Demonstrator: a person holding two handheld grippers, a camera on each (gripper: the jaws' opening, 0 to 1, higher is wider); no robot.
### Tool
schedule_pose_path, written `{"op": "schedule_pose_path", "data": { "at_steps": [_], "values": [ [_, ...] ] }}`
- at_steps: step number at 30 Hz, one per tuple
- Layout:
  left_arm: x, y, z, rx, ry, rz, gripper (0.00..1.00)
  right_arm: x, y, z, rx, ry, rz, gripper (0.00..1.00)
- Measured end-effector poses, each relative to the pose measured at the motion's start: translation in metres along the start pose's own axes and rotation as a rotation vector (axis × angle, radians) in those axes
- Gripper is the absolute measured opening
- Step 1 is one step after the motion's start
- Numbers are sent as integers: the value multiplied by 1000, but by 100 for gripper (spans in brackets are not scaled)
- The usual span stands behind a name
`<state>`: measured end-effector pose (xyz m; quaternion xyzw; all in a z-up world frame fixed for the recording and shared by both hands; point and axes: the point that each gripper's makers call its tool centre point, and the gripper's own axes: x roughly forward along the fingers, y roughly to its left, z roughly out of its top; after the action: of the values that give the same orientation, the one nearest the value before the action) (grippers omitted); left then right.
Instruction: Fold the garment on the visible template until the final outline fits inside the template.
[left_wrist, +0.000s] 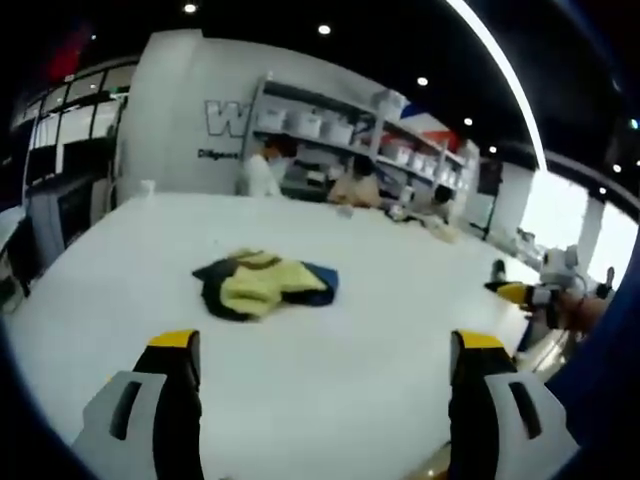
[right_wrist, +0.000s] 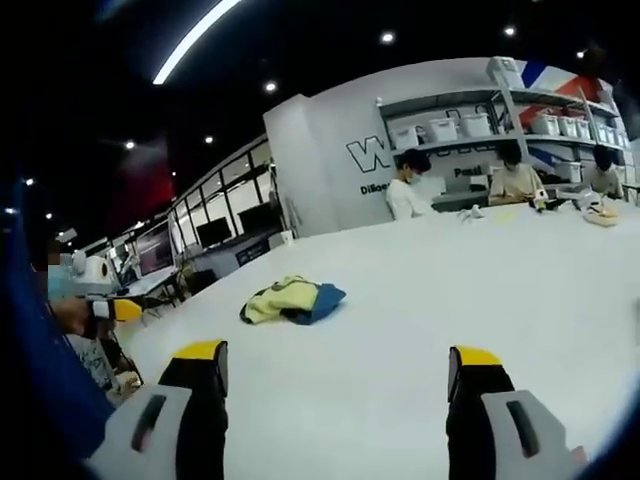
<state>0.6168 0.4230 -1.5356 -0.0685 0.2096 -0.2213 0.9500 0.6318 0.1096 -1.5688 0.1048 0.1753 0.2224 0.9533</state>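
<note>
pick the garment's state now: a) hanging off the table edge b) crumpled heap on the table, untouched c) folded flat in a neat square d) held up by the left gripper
b: the garment lies bunched on the white table, with both the left gripper and right gripper open and well short of it.

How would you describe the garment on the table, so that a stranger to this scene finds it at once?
Look at the large white table that stretches toward the shelves at the far wall. Near its middle lies the garment, a crumpled heap of pale yellow and dark blue cloth. It is the one coloured, soft thing on that bare stretch, apart from both open grippers.
</note>
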Motion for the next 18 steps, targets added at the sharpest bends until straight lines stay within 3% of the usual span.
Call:
{"op": "schedule_pose_path", "data": {
  "at_steps": [18],
  "values": [
    [-3, 7, 6, 1, -44, 13, 98, -4, -4, 17, 2, -55, -22, 85]
  ]
}}
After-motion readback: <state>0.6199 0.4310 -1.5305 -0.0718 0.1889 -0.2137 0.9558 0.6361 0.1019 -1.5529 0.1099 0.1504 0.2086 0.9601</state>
